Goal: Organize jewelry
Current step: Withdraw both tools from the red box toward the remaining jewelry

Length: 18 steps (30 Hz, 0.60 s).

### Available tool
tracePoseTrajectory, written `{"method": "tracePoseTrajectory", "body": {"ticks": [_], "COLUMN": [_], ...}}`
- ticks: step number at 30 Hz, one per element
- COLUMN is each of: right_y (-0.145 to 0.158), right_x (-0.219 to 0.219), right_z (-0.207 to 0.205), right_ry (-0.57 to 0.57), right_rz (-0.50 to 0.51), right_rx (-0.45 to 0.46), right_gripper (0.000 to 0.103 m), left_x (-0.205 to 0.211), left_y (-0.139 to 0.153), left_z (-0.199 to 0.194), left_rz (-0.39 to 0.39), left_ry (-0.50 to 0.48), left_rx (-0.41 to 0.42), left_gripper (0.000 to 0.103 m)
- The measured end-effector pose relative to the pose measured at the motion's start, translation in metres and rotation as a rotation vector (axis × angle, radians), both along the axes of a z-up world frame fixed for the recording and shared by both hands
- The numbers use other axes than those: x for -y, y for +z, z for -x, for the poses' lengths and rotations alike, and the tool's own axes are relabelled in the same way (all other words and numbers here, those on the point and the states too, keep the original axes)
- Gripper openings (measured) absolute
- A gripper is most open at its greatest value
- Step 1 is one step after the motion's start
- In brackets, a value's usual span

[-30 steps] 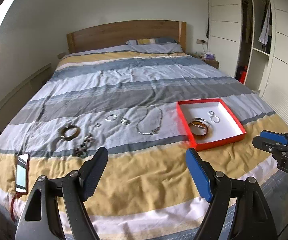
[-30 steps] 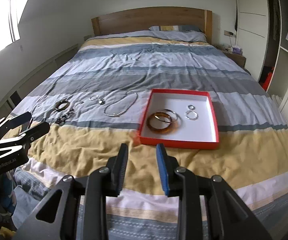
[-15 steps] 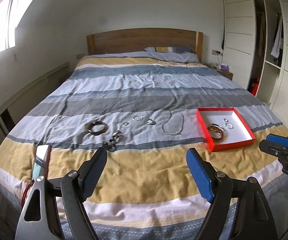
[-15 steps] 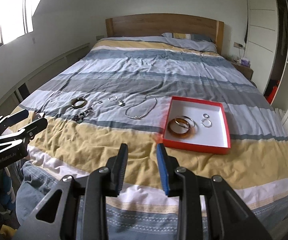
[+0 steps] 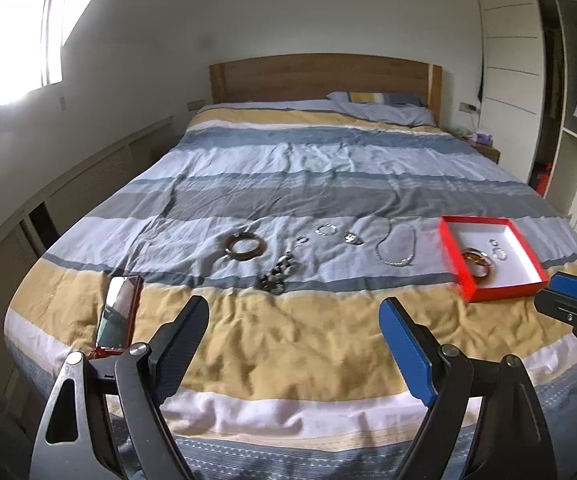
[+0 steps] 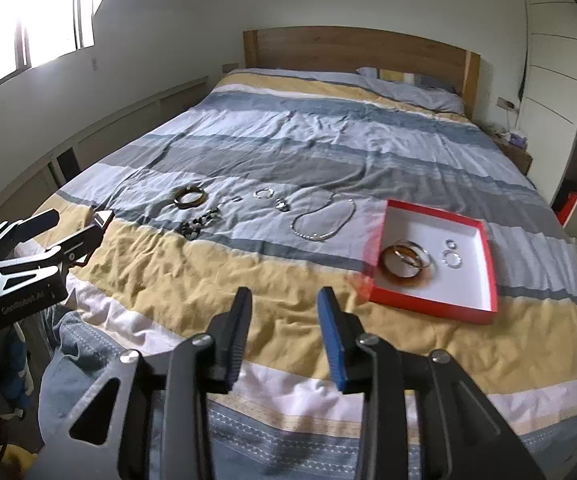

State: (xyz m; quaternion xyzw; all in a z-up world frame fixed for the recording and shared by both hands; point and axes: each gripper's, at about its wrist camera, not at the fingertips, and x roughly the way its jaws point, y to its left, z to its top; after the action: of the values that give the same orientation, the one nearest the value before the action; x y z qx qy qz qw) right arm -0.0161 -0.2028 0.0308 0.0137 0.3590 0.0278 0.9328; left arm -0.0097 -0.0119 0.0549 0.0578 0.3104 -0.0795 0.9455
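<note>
Through the left view, my left tool [image 5: 293, 330] hangs with jaws wide apart over the bed's [image 5: 288, 336] yellow stripe, the silver chain necklace [image 5: 395, 246] lying ahead as an oval loop running away from me. Through the right view, my right tool [image 6: 284, 316] stands partly apart, gripping nothing; the red cardboard box [image 6: 473, 303] ahead-right holds an amber bangle [image 6: 402, 266].

Cloth duvet [image 5: 288, 344] (creased), shiny metal necklace [image 6: 322, 218].

Wardrobe [image 5: 576, 92] cut by frame edge, small rings [image 6: 450, 254] indistinct
</note>
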Motion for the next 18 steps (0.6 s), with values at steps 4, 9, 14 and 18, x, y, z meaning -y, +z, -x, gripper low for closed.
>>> {"method": "tracePoseTrajectory", "body": {"ticks": [4, 9, 14, 18], "right_y": [-0.006, -0.012, -0.022, -0.032], "right_x": [-0.001, -0.006, -0.009, -0.01], "right_z": [-0.01, -0.022, -0.036, -0.047], "right_ry": [0.023, 0.054, 0.082, 0.096], "right_rz": [-0.014, -0.026, -0.046, -0.063], "right_rx": [-0.008, -0.013, -0.023, -0.039], "right_gripper": [0.033, 0.034, 0.033, 0.033], "left_x": [-0.006, -0.011, -0.012, -0.017], "left_y": [-0.006, -0.016, -0.027, -0.037], "left_z": [-0.01, -0.023, -0.035, -0.048], "left_rz": [-0.017, -0.039, -0.067, -0.08], "left_ry": [0.028, 0.058, 0.07, 0.087], "left_rx": [-0.018, -0.043, -0.064, -0.091], "left_gripper": [0.086, 0.086, 0.086, 0.086]}}
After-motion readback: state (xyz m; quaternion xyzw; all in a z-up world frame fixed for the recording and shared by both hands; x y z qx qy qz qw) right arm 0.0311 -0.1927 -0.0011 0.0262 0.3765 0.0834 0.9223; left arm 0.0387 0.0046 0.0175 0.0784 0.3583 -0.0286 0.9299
